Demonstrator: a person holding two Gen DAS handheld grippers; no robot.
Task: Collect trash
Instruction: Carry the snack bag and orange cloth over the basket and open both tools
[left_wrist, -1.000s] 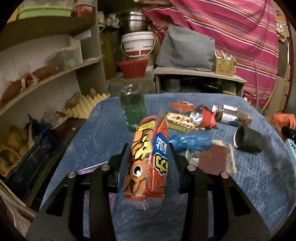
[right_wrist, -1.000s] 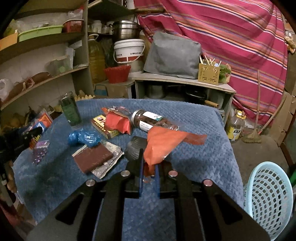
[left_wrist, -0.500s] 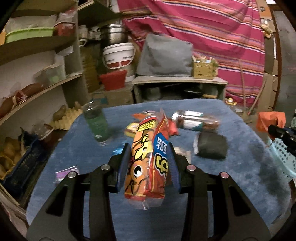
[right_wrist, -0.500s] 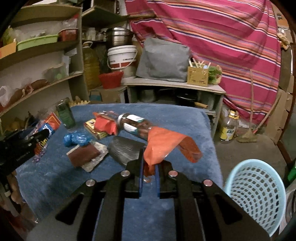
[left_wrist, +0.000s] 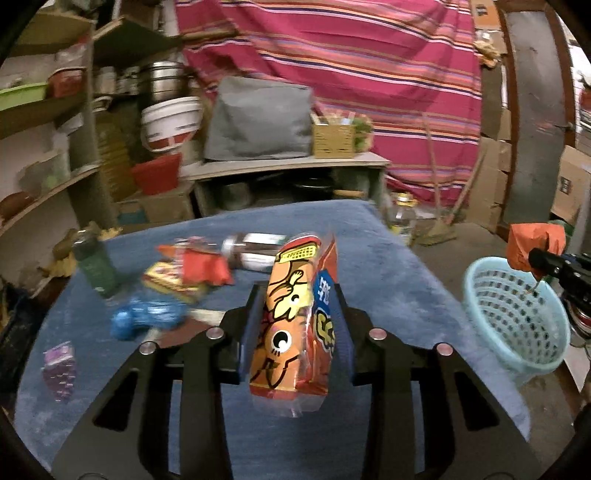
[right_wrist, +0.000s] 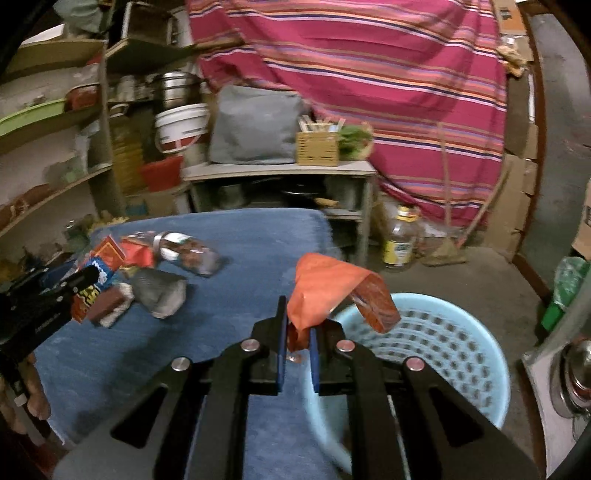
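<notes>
The left gripper holds an orange snack bag upright between its fingers, which press its sides and are closing on it a little more; it hangs over the near part of the blue tabletop; the right gripper has its fingers nearly together, pinching the lower end of an orange wrapper that flops over above them, at the tabletop's right edge and just over the near rim of the light blue basket standing on the floor beside it; still on the tabletop, toward its far left part, lie a red wrapper, a blue wrapper, a jar on its side and a green bottle; a purple packet lies by the near left edge.
</notes>
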